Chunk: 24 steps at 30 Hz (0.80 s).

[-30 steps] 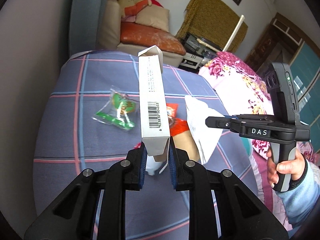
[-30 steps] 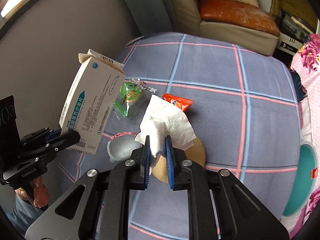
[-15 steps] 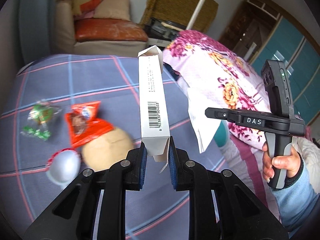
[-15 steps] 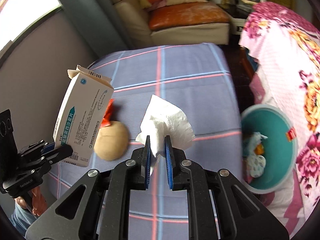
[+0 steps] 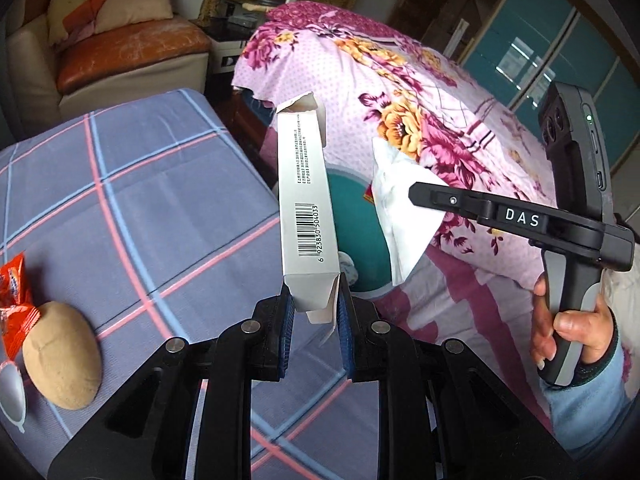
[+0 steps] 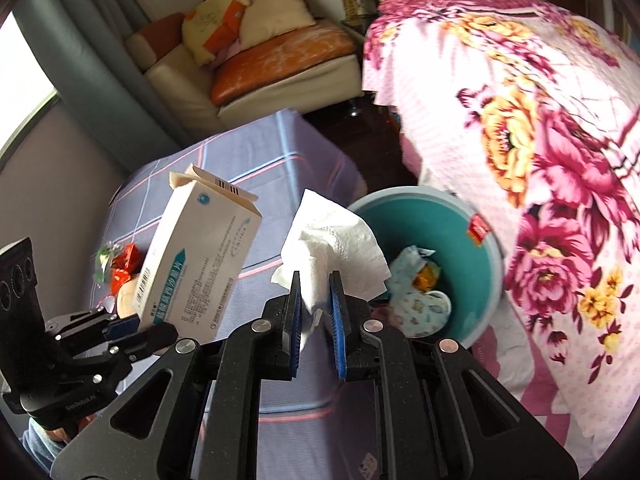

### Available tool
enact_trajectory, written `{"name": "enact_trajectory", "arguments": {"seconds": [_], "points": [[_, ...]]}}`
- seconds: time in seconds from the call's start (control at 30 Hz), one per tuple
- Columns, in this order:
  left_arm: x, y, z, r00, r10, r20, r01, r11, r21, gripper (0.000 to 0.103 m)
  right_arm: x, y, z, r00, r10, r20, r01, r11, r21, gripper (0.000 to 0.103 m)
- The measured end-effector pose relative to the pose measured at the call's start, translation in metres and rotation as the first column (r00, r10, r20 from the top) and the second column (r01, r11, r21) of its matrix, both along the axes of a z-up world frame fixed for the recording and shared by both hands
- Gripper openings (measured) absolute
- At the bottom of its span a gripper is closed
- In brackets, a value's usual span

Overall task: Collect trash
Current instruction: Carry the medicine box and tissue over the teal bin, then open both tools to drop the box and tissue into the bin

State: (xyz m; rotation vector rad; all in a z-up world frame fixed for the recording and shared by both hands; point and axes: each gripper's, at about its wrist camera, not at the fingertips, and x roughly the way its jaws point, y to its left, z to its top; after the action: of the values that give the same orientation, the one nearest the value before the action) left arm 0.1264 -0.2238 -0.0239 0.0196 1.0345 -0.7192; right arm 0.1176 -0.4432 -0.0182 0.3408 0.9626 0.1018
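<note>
Left claw (image 5: 314, 312) first: we've got it pinching the bottom flap of a white medicine box (image 5: 306, 200), blue pads pressed to either side, the box standing up and out from the claw with its barcode face toward our camera and its top flap torn open. In the right wrist view that same box (image 6: 200, 268) shows its broad printed face, tilted, hanging above the edge of the counter (image 6: 256, 160) with its blue, pink-lined checked cloth.

Over to the right claw (image 6: 316, 312), and we're clamped on a crumpled white tissue (image 6: 332, 240), the paper fanning out above the blue pads. Just beyond and to the right of it sits the teal bin (image 6: 484, 280) on the floor, between the counter and the bed with the pink floral cover (image 6: 560, 140). Inside the bin we can make out a patterned wrapper and something orange, already lying at the bottom.

From the left wrist view, the tissue (image 5: 400, 216) hangs off the tip of the right claw (image 5: 416, 194), held in the person's right hand (image 5: 568, 328), and the bin (image 5: 352, 208) peeks out behind the box, partly hidden.

Still on the counter (image 5: 160, 208): a round tan bun-like lump (image 5: 62, 364), an orange snack wrapper (image 5: 14, 292) touching its upper left, and a white spoon-like piece (image 5: 12, 392) at the frame's edge. In the right view a green wrapper (image 6: 104, 260) lies beside the orange one.
</note>
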Motion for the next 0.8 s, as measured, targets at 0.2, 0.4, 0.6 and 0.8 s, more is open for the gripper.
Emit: {"name": "enact_trajectory", "arguments": {"seconds": [0.2,0.4,0.6,0.8], "points": [[0.006,-0.039,-0.013,0.998,-0.052,-0.034,0.053,0.998,0.024,0.020,-0.004,-0.032,-0.008,0.998,-0.068,-0.011,0.068,0.998,0.010,0.015],[0.013,-0.065,-0.024,0.995,-0.082,-0.059,0.084,0.996,0.042,0.021,-0.004,-0.048,-0.015,0.996,-0.085,-0.021,0.086,0.996,0.009,0.015],[0.021,-0.082,-0.031,0.992,-0.100,-0.071,0.103,0.993,0.050,0.021,0.000,-0.057,-0.018,0.995,-0.093,-0.028,0.093,0.996,0.005,0.015],[0.028,-0.091,-0.037,0.991,-0.108,-0.081,0.113,0.992,0.058,0.021,0.005,-0.063,-0.021,0.994,-0.102,-0.038,0.102,0.995,0.005,0.015]]}}
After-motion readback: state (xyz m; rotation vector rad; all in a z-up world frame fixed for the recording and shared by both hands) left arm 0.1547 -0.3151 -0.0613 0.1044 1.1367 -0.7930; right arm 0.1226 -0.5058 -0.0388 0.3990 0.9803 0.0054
